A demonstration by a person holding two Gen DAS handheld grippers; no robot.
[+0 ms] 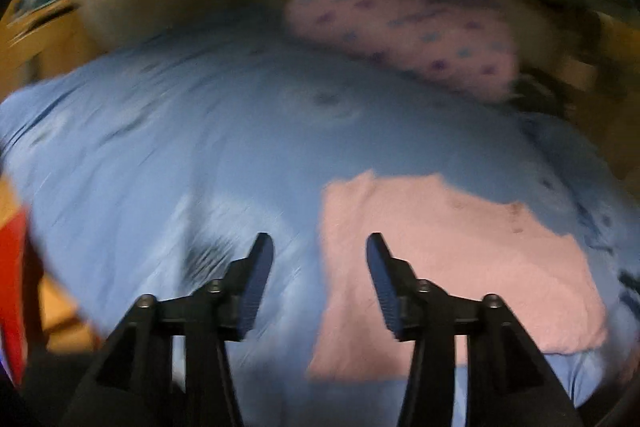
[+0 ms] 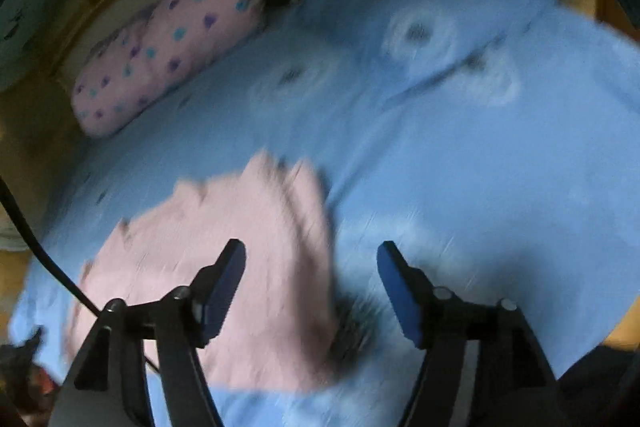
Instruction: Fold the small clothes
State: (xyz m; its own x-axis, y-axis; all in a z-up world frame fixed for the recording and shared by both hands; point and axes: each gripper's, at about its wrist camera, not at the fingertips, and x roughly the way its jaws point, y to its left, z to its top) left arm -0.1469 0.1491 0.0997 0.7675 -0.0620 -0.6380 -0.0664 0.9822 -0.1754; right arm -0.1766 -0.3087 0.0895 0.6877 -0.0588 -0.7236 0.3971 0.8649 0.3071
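A small pink garment (image 1: 460,267) lies flat on the blue bedspread (image 1: 200,147). It also shows in the right wrist view (image 2: 224,227). My left gripper (image 1: 320,247) is open and empty, held above the garment's left edge. My right gripper (image 2: 312,255) is open and empty, held above the garment's right edge. Both views are blurred by motion.
A pink pillow with blue and purple dots (image 1: 404,31) lies at the head of the bed, also in the right wrist view (image 2: 168,43). A wooden bed frame (image 2: 36,131) borders the bedspread (image 2: 480,167). A black cable (image 2: 44,255) hangs at the left. A red object (image 1: 12,287) sits at the far left.
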